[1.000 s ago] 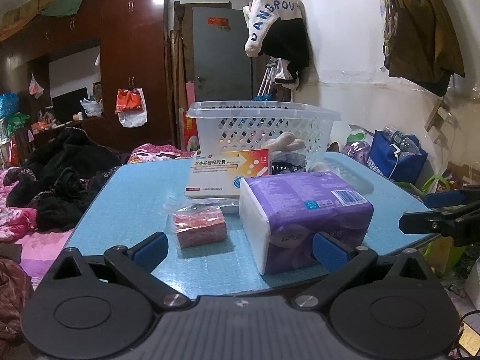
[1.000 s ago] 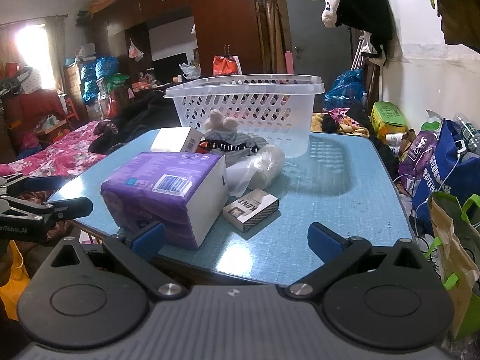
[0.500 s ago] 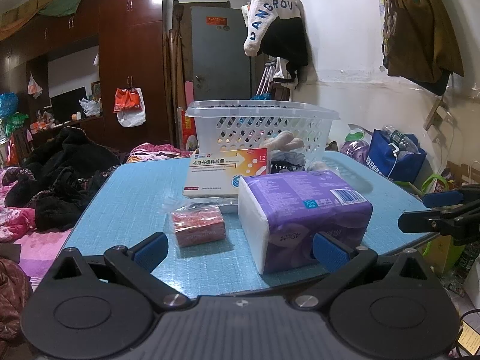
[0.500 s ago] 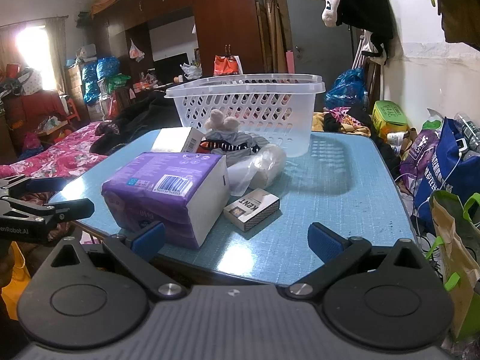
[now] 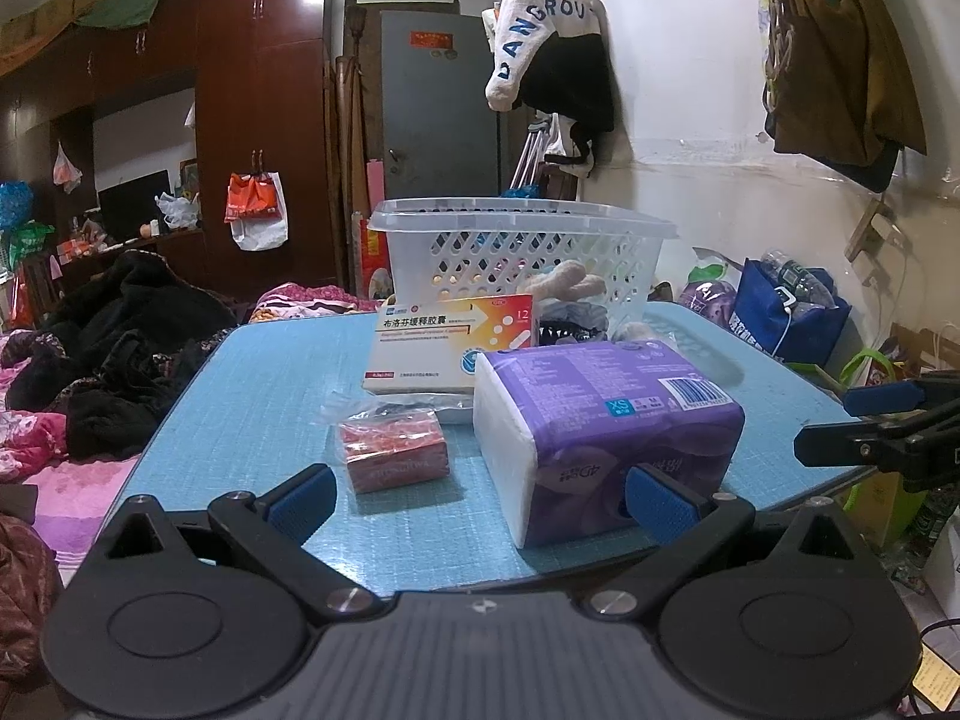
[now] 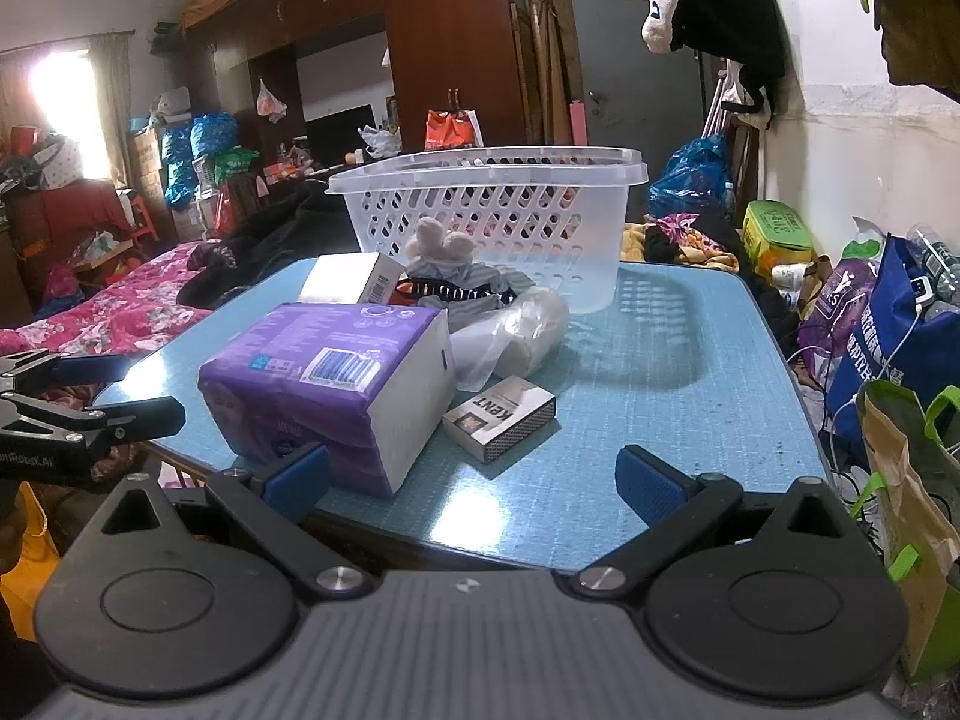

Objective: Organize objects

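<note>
Cigarette pack (image 6: pixel 499 417) shows only from the right, red packet (image 5: pixel 393 457) only from the left; both grippers gape empty.

1. A white cardboard cigarette pack (image 6: pixel 499 417), lying ahead between the right jaws, is showing "KENT".
2. A purple plastic tissue pack (image 5: pixel 606 426) is showing "XS" and "4D".
3. A white-and-orange medicine box (image 5: pixel 451 343) is showing "12".
4. A hanging white garment (image 5: pixel 540 36) is reading "ANGROU".

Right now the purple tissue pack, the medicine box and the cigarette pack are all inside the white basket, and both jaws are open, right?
Not quite: they lie on the blue table in front of the white basket, as the right wrist view shows. Both jaws are open.
</note>
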{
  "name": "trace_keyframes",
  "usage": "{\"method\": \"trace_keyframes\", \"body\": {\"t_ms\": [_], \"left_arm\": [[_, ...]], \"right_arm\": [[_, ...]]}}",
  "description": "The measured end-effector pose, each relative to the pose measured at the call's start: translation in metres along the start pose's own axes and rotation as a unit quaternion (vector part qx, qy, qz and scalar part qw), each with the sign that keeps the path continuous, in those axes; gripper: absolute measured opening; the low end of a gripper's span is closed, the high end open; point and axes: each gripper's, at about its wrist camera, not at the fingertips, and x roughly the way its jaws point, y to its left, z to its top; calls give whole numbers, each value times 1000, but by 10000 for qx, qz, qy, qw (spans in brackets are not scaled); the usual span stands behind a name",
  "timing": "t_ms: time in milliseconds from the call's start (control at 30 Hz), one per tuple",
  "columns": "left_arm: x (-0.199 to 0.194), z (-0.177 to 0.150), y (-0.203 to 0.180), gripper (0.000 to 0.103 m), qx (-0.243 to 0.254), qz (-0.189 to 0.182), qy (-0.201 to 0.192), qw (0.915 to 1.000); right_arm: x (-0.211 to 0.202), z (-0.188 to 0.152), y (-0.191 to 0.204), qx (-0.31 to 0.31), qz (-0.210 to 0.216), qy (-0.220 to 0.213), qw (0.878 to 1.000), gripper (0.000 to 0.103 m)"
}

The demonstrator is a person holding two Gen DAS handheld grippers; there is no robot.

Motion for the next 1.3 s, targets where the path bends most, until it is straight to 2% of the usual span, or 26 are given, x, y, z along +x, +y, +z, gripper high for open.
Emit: {"method": "trace_keyframes", "body": {"t_ms": [533, 600, 667, 767, 867, 967, 1067, 1133, 1233, 1300], "left_arm": [[3, 1, 3, 103, -72, -66, -24, 9999], [2, 0, 3, 103, -72, -105, -157, 9998], [-4, -1, 5, 103, -19, -239, -453, 9987], [-10, -1, 13, 103, -127, -557, -871, 9946], [-6, 3, 22, 103, -225, -690, -867, 9936], [0, 3, 23, 103, -16, -358, -1147, 9928], [8, 3, 31, 103, 158, -245, -1130, 9932], [13, 3, 40, 103, 165, -432, -1048, 9934], [13, 0, 54, 103, 30, -1160, -987, 9883], [15, -1, 62, 103, -155, -1451, -990, 9843]], "right_arm": [[1, 0, -3, 87, -45, -33, 9999, 103], [2, 0, -4, 119, -33, -29, 9999, 103], [2, 0, -7, 196, -67, -76, 9998, 103], [0, -2, -14, 277, 48, -383, 9989, 103], [-3, -4, -19, 225, -28, -905, 9956, 103], [-5, -3, -22, 138, -213, -1137, 9932, 103], [0, -1, -27, 88, -159, -1109, 9937, 103], [3, -2, -30, 72, 233, -980, 9949, 103], [-1, -6, -34, 152, 868, -1147, 9895, 103], [-1, -6, -30, 60, 1025, -1081, 9888, 103]]}}
